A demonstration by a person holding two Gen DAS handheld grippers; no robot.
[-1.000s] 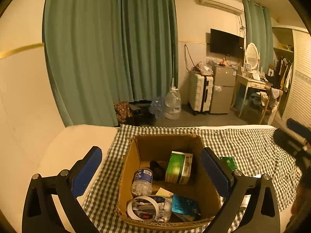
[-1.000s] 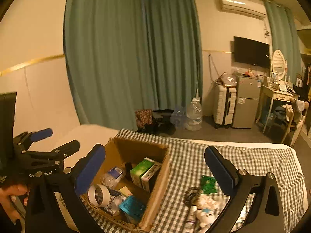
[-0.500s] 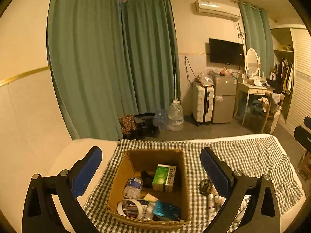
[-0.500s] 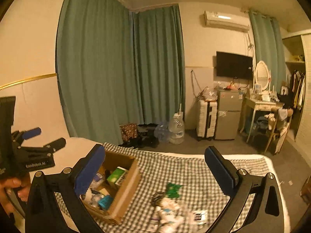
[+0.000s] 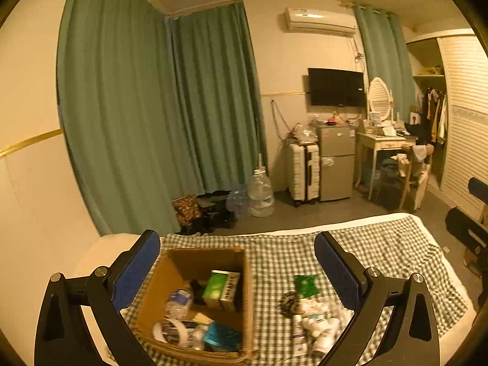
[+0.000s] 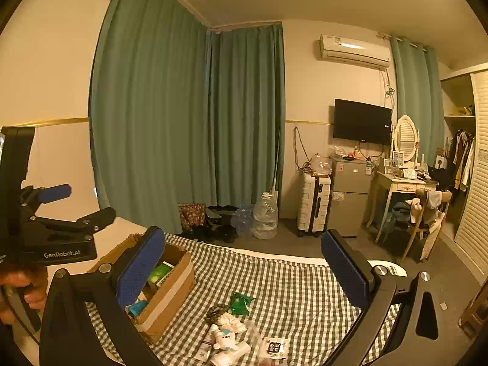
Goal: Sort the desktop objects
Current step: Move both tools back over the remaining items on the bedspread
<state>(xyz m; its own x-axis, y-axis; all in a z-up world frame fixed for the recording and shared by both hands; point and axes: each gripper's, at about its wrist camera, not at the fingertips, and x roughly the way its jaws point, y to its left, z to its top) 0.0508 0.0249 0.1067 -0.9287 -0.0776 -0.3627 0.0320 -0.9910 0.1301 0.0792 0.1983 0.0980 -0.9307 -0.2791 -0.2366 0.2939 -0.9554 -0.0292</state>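
Observation:
A cardboard box (image 5: 248,289) stands on the green checked cloth (image 5: 274,259) and holds a green carton (image 5: 221,288), a water bottle (image 5: 178,302), a tape roll (image 5: 167,331) and a teal packet (image 5: 221,337). The box (image 6: 170,289) shows in the right wrist view too. Beside it lie a green sachet (image 5: 306,283), a dark hair tie (image 5: 288,300) and white items (image 6: 227,332). My left gripper (image 5: 238,271) is open and empty, high above the box. My right gripper (image 6: 244,274) is open and empty, high above the loose pile.
The cloth covers a bed with a white edge (image 5: 100,250). Behind are green curtains (image 5: 158,122), water jugs (image 5: 259,192), a suitcase (image 5: 303,170), a small fridge (image 5: 335,161), a dressing table (image 5: 384,143) and a chair (image 5: 414,174).
Both grippers have risen and pulled back from the bed, so the box and loose items look smaller and lower. Both stay open and empty.

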